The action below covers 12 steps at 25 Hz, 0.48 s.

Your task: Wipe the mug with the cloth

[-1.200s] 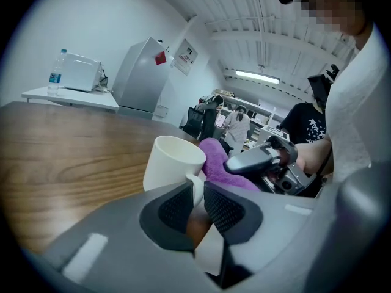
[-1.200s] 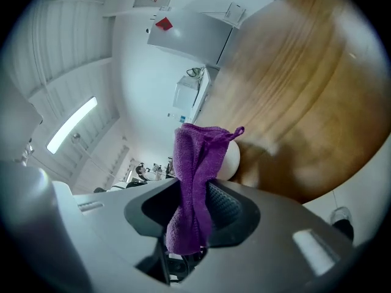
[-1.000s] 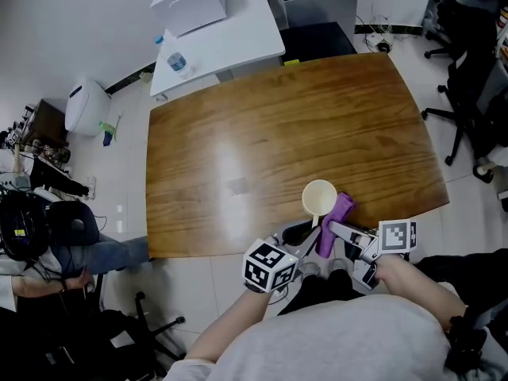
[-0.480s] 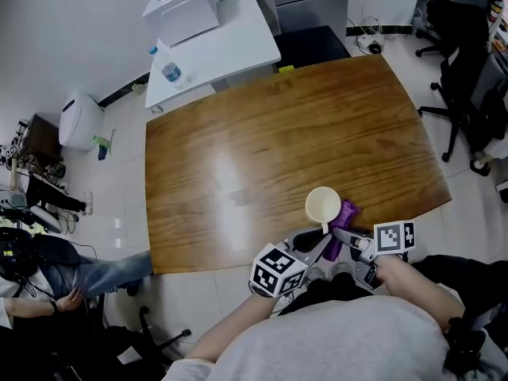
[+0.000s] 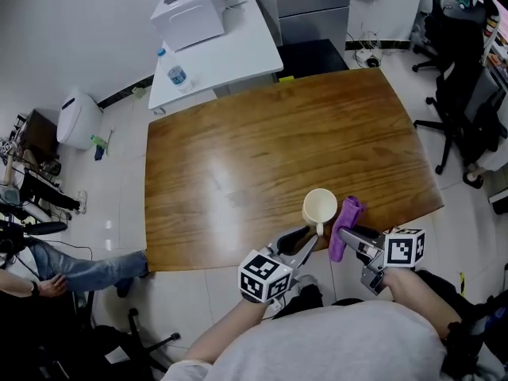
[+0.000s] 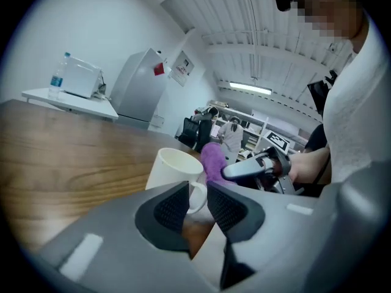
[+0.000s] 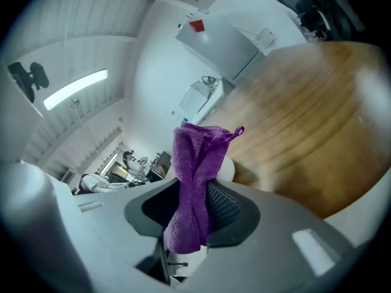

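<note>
A cream mug (image 5: 320,207) stands upright on the wooden table (image 5: 262,149) near its front edge. Its handle points toward my left gripper (image 5: 306,237). In the left gripper view the jaws of that gripper (image 6: 197,203) are opening, the mug (image 6: 174,170) sits just beyond them, and the handle shows through the gap with no pad pressing on it. My right gripper (image 5: 350,235) is shut on a purple cloth (image 5: 346,222), held just right of the mug. In the right gripper view the cloth (image 7: 194,182) stands up out of the gripper (image 7: 194,209).
A white side table (image 5: 218,50) with a box-shaped machine and a water bottle (image 5: 179,76) stands beyond the far left corner. Office chairs (image 5: 464,94) are at the right. A seated person's legs (image 5: 71,267) show on the floor at the left.
The left gripper has let go of the mug handle and drawn back a little. The right gripper has carried the cloth from against the mug to just right of it.
</note>
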Tool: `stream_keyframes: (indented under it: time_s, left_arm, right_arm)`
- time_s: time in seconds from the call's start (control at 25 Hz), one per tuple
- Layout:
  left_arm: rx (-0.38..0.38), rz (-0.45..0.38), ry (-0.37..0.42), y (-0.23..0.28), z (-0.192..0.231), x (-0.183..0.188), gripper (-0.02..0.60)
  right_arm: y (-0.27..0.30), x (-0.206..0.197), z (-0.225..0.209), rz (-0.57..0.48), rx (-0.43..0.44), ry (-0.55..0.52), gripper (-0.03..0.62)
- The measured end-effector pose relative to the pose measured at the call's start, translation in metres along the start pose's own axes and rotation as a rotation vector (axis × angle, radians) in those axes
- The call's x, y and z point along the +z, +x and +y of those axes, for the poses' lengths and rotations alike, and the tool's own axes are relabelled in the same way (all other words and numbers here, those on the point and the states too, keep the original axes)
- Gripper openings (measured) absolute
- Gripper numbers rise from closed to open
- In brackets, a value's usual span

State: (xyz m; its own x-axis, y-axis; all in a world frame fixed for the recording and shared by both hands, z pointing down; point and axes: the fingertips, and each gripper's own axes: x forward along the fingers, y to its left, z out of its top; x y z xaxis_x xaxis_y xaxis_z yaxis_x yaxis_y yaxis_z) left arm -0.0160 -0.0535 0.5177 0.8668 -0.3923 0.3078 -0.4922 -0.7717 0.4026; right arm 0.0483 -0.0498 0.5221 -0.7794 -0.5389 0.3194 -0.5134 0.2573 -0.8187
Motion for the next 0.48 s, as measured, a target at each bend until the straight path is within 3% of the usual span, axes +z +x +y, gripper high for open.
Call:
stream_keyframes:
  time_s: [0.12, 0.28, 0.36, 0.48]
  left_arm:
    - [0.03, -0.06, -0.005, -0.023, -0.017, 0.01, 0.075]
    - [0.056, -0.103, 0.007, -0.048, -0.06, 0.016, 0.022]
    - [0.058, -0.134, 0.021, -0.059, -0.094, 0.019, -0.009]
    - [0.054, -0.158, 0.064, -0.07, -0.159, 0.011, -0.008]
  right_arm:
    - [-0.021, 0.004, 0.036, -0.03, 0.107, -0.075, 0.135]
    - [-0.059, -0.016, 0.075, 0.031, 0.161, -0.312, 0.135]
    - [-0.085, -0.033, 0.091, 0.054, 0.2, -0.398, 0.135]
    - [-0.129, -0.072, 0.108, 0.086, 0.249, -0.474, 0.133]
